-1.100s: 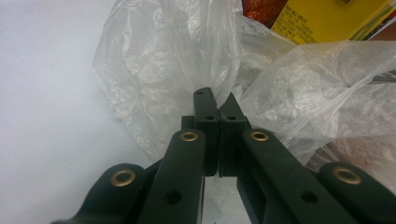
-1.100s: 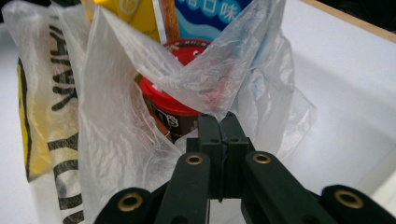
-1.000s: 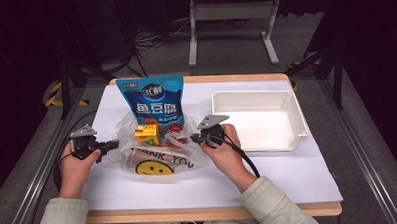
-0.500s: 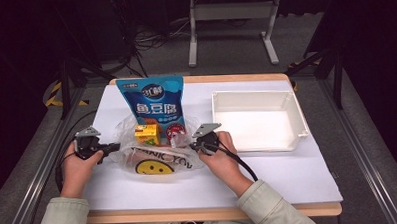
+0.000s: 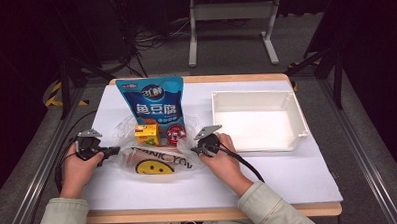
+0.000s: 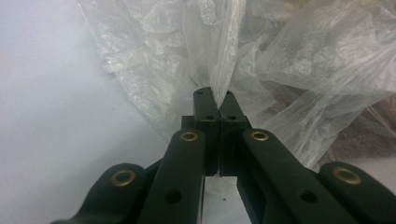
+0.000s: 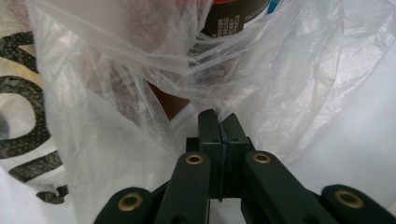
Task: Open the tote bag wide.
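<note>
step: hold plastic bag [image 5: 155, 161] at centre-left of frame, both sides level, film taut | left gripper [image 5: 110, 151] pinching its film, right gripper [image 5: 193, 148] likewise | inside: blue pouch [image 5: 153, 103], yellow box [image 5: 147, 135] | surface: white table [image 5: 288, 174], tray [image 5: 257, 121] right | room: dark

Light falls from above onto my table [image 5: 288, 174], so its white cover glows while the room behind sinks into near black. The high view is soft and a little grainy, with faint shadows under my hands. Along my left gripper [image 6: 215, 100] the black jaws sit blurred up close, and the plastic bag [image 6: 280, 60] beyond shines with pale glare. By my right gripper [image 7: 222, 123] the film looks milky, washed bright towards the corner.
</note>
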